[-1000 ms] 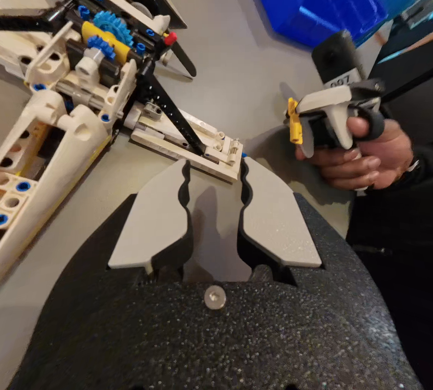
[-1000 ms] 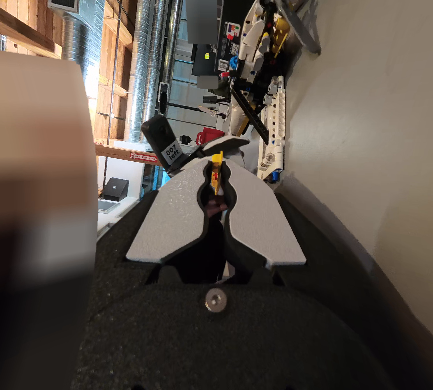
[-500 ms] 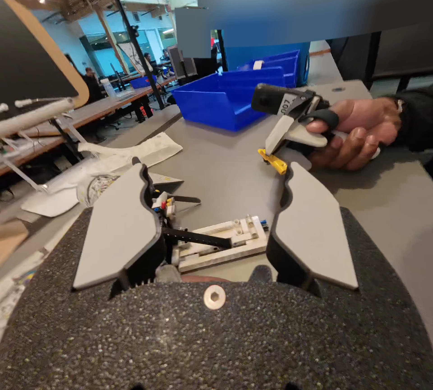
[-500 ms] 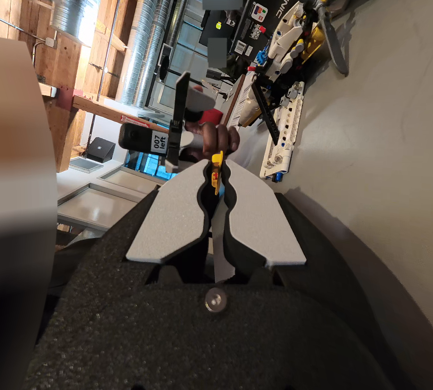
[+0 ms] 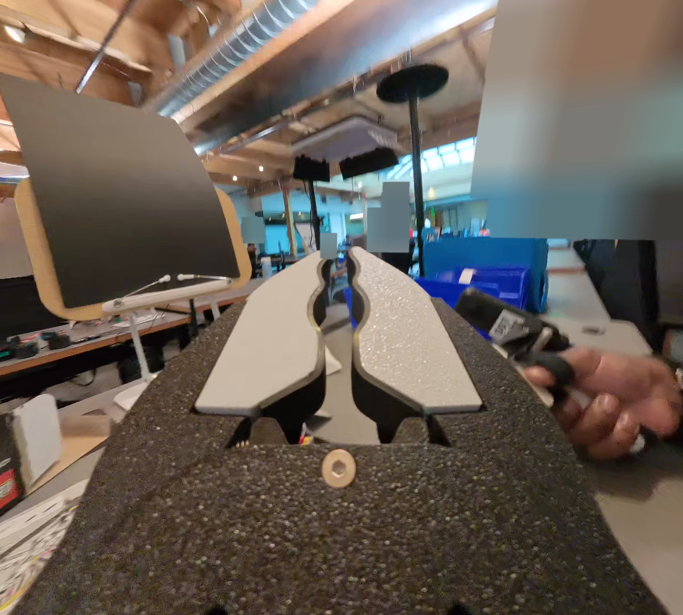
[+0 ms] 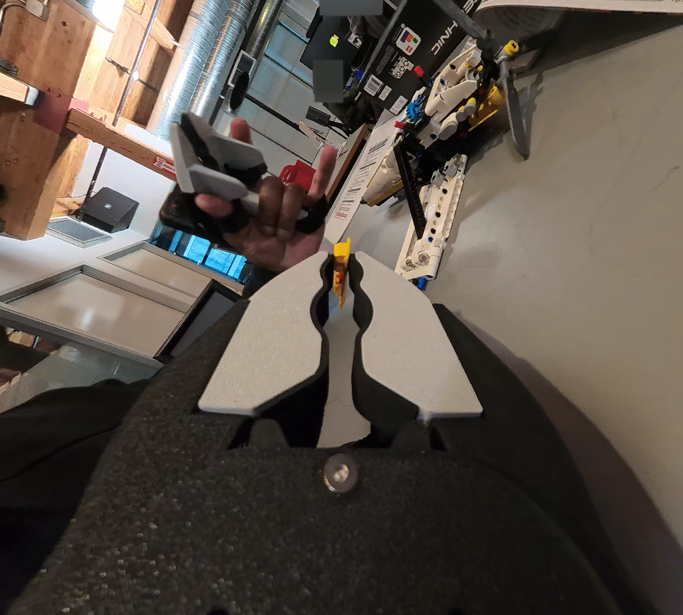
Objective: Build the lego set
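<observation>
Right hand-held gripper (image 6: 339, 265) pinches yellow brick piece (image 6: 340, 274) at fingertips only: piece may twist, drop. Left hand-held gripper (image 5: 337, 257) pressed together, bare.

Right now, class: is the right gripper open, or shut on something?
Shut: the right gripper has its fingers closed on a small yellow piece, lifted off the grey table.

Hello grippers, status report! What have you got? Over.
Right gripper shut on yellow piece. Left gripper nearly closed, nothing in it, raised off the table. White model beyond, untouched.
</observation>
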### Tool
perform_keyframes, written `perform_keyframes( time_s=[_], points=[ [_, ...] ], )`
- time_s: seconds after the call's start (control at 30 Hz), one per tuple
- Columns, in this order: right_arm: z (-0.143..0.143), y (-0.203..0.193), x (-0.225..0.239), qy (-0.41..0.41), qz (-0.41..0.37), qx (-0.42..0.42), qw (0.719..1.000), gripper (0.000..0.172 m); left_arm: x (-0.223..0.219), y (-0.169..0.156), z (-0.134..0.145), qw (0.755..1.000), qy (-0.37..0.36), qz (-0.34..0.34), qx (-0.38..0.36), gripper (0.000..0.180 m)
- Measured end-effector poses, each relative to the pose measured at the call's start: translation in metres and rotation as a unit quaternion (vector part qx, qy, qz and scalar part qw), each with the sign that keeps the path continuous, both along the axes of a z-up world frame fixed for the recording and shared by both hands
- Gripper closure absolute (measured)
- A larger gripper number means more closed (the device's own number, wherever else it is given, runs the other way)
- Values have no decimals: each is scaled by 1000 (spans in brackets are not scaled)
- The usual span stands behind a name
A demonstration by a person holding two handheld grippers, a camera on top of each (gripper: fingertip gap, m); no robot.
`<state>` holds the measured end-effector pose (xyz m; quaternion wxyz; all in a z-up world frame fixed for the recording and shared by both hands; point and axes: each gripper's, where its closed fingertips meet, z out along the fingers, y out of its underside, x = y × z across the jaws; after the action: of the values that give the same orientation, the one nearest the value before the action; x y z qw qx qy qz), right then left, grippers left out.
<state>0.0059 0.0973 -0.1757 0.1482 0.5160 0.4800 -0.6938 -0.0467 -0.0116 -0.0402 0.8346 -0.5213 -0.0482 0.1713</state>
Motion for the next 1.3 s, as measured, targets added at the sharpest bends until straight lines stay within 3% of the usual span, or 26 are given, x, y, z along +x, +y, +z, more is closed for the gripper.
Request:
perform_keyframes(
  time_s=[0.03,0.07,0.13,0.17,0.23,0.3,0.43,0.53,0.7,0.77,0.83,0.87,0.93,1.0,1.1,1.17,1.27,1.3],
  points=[
    [0,0,0,1,0,0,1000,164,-3,0,2,1000,-6,-1,2,169],
    [0,0,0,2,-1,0,1000,164,-9,5,-2,1000,-4,19,-22,152],
    [1,0,1,4,-2,-1,1000,165,-25,19,-30,988,18,68,-140,124],
    [2,1,1,6,-1,-1,1000,165,-31,25,-47,977,18,80,-198,121],
    [2,1,2,9,0,-1,1000,165,-24,32,-72,959,42,60,-274,123],
    [3,1,4,13,1,0,1000,164,-5,39,-105,927,58,-5,-369,128],
    [4,2,5,15,-1,2,1000,164,1,26,-168,815,120,-13,-566,152],
    [4,3,6,19,-3,6,1000,164,-2,19,-189,778,48,-5,-627,152],
    [4,5,6,20,-7,5,1000,164,-2,30,-183,813,-56,-18,-580,161],
    [4,5,6,19,-6,4,1000,164,-5,28,-194,803,-56,-14,-593,161],
    [4,4,6,19,-4,6,1000,164,-5,22,-215,775,-44,-15,-631,165],
    [3,4,6,20,-3,7,1000,164,-3,23,-218,778,-39,-19,-626,176],
    [4,3,6,20,-2,7,1000,164,-1,24,-218,786,-43,-23,-617,178],
    [4,4,6,19,-3,4,1000,164,-4,23,-215,784,-41,-17,-619,163],
    [4,5,5,16,-5,0,1000,164,2,40,-190,824,-65,-40,-562,162],
    [4,5,5,16,-4,0,1000,164,4,50,-182,834,-69,-51,-545,167],
    [4,5,5,16,-4,0,1000,164,0,47,-209,791,-47,-41,-608,169],
    [4,5,5,15,-5,-1,1000,164,2,50,-211,799,-45,-50,-598,180]
  ],
)
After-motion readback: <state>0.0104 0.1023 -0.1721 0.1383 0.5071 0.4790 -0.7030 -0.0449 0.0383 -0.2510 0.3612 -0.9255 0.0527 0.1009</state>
